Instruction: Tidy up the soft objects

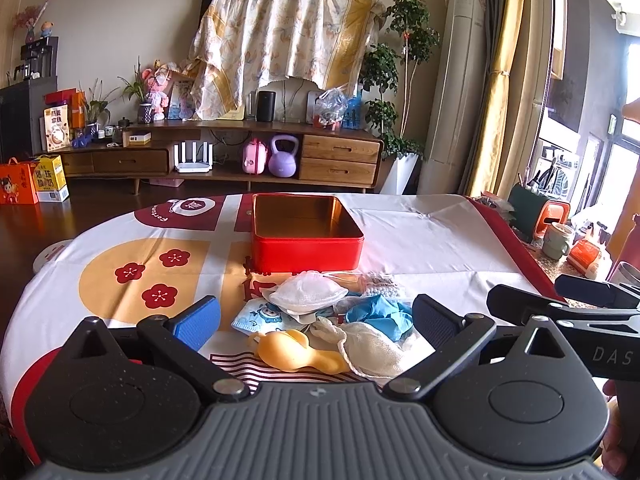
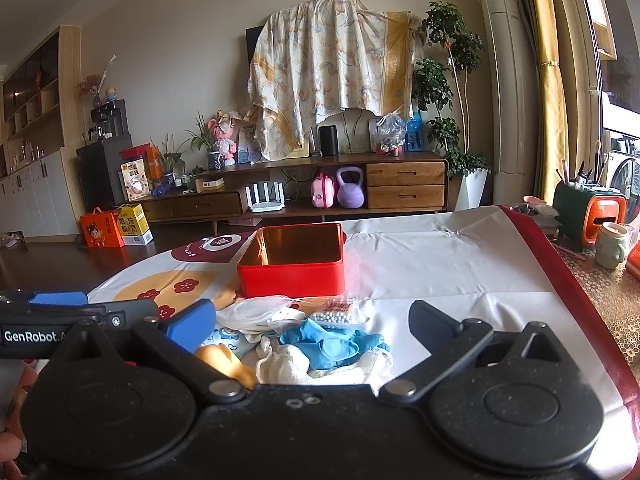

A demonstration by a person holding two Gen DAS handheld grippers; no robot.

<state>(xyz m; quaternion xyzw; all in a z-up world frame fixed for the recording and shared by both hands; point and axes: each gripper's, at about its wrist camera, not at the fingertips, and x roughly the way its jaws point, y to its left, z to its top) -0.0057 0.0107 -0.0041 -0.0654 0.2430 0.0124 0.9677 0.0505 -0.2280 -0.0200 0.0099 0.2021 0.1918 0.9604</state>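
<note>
Step in hand, as I judge it: the approach before the first pick. The red tin [image 1: 307, 236] stands empty on the tabletop [image 1: 420, 240], and nothing is gripped yet.

Gripper state:
- Left hand-held gripper [image 1: 316, 322]: jaws spread wide, empty, hovering over the near edge of the pile.
- Right hand-held gripper [image 2: 314, 322]: jaws spread wide, empty, just beside the left one and aimed at the same pile.

Location of task items: all lie in one loose heap on the tabletop, between the tin and the two grippers, just in front of the tin's near wall.

Count, as far as the views allow:
- White cup mask [image 1: 308, 293]: one.
- Printed child's mask [image 1: 262, 317]: one.
- Blue glove [image 1: 380, 314]: one bunch; I cannot tell whether it is one glove or two.
- White cloth bag [image 1: 370, 348]: one.
- Yellow rubber toy [image 1: 298, 350]: one.
- Bead packet [image 2: 339, 314]: one.
- Tin: one.

Next move, in my judgement: lower one gripper onto a top-lying item, such as the glove or the toy, close on it alone, lift it clear of its neighbours, and carry it forward into the tin. The items overlap, so I should expect a second piece to drag along.
</note>
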